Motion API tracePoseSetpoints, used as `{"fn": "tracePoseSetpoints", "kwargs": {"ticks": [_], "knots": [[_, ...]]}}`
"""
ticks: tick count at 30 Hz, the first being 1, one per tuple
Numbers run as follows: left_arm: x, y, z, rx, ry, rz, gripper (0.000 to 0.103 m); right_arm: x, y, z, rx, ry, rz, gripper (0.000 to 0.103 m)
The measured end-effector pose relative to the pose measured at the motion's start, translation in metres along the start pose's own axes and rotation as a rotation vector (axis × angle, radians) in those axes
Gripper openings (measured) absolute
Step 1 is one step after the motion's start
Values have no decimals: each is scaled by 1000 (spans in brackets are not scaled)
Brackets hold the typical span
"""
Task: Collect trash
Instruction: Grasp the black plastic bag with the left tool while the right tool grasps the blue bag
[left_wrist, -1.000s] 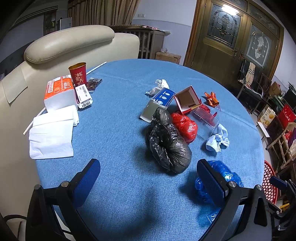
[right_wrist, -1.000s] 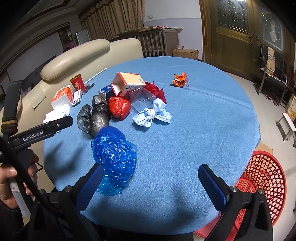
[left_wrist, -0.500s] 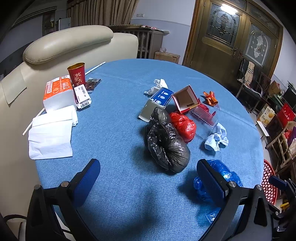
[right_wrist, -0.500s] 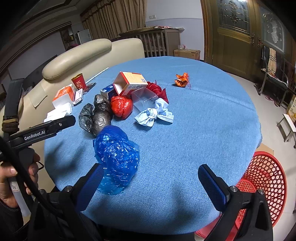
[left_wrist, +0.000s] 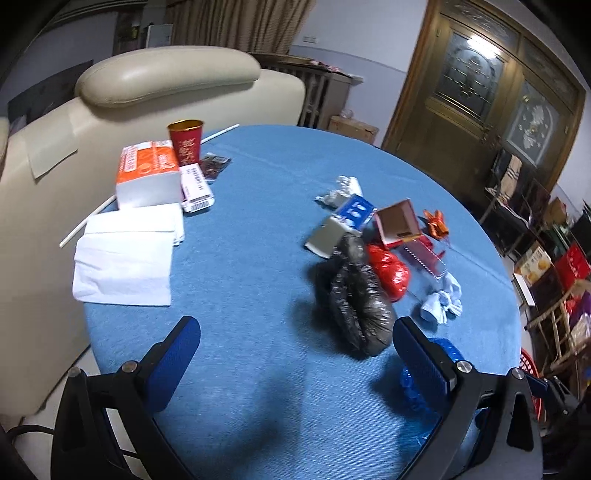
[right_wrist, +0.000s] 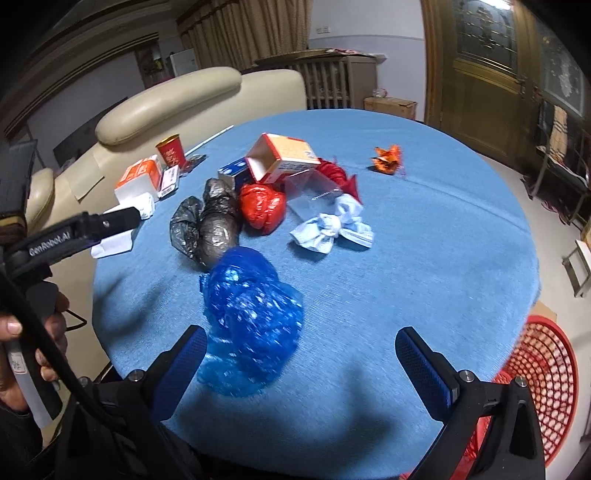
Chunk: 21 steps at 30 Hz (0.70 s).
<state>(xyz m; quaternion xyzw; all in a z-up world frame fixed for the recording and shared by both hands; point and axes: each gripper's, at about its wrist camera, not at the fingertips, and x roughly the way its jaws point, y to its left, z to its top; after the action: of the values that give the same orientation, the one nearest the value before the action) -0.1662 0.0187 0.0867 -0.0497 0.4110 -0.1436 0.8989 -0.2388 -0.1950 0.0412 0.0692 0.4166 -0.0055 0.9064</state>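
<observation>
Blue cloth covers the round table (right_wrist: 424, 258), the biggest thing in both views, with a cream sofa (left_wrist: 166, 77) pressed against its far left side. Off the table's near right edge, down on the floor, sits a red mesh basket (right_wrist: 543, 373). Trash lies scattered across the cloth: a crumpled blue plastic bag (right_wrist: 255, 314) nearest the right gripper (right_wrist: 301, 363), a black bag (left_wrist: 360, 299) beyond it, and a red bag (right_wrist: 262, 206) touching the black one. Behind these sit an open cardboard box (right_wrist: 282, 155), a wad of white paper (right_wrist: 332, 227) and a small orange wrapper (right_wrist: 388, 158) well apart. The right gripper hangs above the cloth with jaws spread wide, holding nothing; the left gripper (left_wrist: 295, 354) is likewise spread and empty, just short of the black bag. A red cup (left_wrist: 185, 142) stands upright beside a tissue pack (left_wrist: 146, 177).
</observation>
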Motion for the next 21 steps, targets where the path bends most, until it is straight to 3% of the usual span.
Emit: {"fn": "tracePoseSetpoints", "kwargs": {"ticks": [6,10,12,13,21], "knots": [[11,0,1,-3,26,-7,103,30,15,14,-58,12,10,100],[20,-7,6,1,40,-23,103,55,20,18,-68,56,46,86],[24,-9,9,-6,46,-27,103,64,22,16,-80,71,54,75],[27,-11,11,-10,50,-28,103,69,23,15,-83,85,68,56],[57,-45,18,25,92,-43,103,52,1,9,-13,34,94,53]]}}
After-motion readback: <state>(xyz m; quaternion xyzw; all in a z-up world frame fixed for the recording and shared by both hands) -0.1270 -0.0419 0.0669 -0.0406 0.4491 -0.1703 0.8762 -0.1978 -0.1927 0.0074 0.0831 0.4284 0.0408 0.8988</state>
